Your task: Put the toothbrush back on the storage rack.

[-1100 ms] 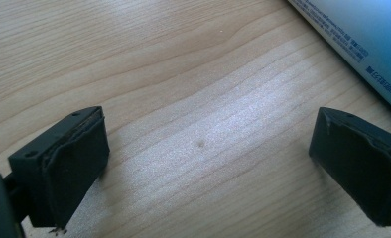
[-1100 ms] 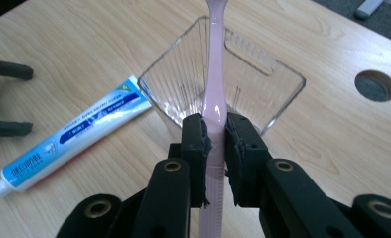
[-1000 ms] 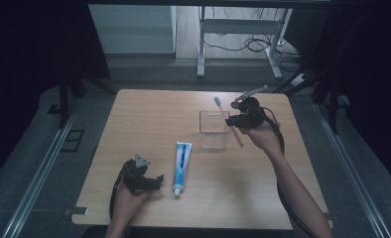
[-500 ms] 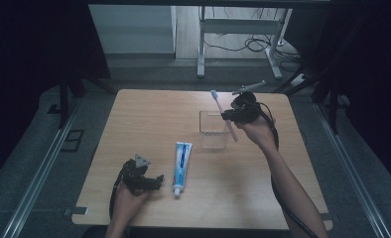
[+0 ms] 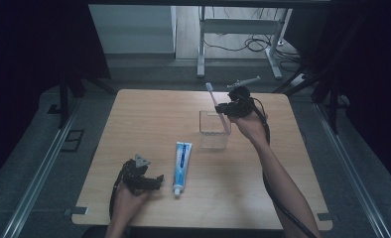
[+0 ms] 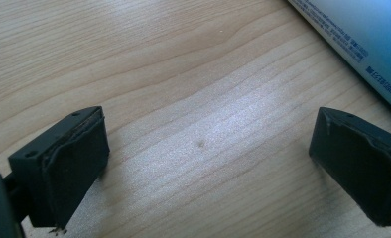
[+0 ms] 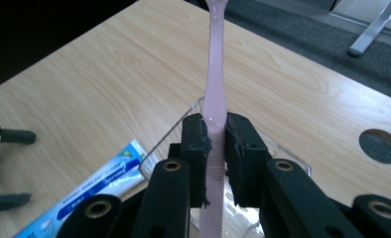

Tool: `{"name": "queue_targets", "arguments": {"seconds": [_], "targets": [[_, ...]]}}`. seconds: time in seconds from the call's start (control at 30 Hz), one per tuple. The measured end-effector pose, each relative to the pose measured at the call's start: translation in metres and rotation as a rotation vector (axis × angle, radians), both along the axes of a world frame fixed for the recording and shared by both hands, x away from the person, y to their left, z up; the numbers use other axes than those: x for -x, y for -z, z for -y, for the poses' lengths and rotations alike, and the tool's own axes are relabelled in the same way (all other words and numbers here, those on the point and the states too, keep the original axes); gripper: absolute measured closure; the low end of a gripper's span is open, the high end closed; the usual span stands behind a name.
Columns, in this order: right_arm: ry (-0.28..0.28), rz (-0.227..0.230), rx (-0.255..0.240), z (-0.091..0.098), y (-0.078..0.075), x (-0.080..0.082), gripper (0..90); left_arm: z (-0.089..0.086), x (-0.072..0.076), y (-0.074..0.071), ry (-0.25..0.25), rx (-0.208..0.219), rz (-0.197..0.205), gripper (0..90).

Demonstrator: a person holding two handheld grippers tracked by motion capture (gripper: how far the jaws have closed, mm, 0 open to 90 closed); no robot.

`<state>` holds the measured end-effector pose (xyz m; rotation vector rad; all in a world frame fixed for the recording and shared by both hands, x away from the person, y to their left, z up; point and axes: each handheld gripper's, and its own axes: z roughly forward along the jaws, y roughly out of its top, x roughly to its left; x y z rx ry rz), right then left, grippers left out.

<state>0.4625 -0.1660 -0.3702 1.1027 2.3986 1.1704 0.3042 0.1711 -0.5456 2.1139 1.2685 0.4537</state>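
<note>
While two hands work at a wooden bench: a person's forearms come in from the near edge, each hand holding a two-jaw gripper

Right gripper [image 5: 227,110]: raised over the far right part of the bench, its jaws clenched on the handle of a pink toothbrush [image 5: 217,105]; seen from its own camera at [image 7: 217,144], the black pads press the handle from both sides

Toothbrush: held up off the bench and tilted, head end highest and pointing away toward the far edge; its lower end hangs over the clear container [image 5: 212,130]; in the right gripper view the handle [image 7: 216,89] rises straight out of the jaws

Clear container: a see-through box standing on the bench just below and beside the right gripper

Left gripper [image 5: 156,181]: low at the near left of the bench, jaws released and wide apart with nothing between them, bare wood showing under them [image 6: 203,148]

Toothpaste tube [image 5: 182,161]: white and blue, lying flat on the bench between the left gripper and the container, cap end toward the person, just beside the left gripper

Bench [image 5: 149,119]: light wood grain
</note>
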Motion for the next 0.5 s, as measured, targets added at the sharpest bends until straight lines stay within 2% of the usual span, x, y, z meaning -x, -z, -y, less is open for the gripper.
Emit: {"name": "queue_targets", "arguments": {"seconds": [0.3, 0.5], "targets": [[0.006, 0.028, -0.018, -0.009, 0.003, -0.010, 78.4, 0.000, 0.000, 0.000, 0.001, 0.000, 0.000, 2.2], [0.005, 0.047, -0.018, -0.013, 0.011, -0.016, 78.4, 0.000, 0.000, 0.000, 0.000, 0.000, -0.003, 2.2]]}}
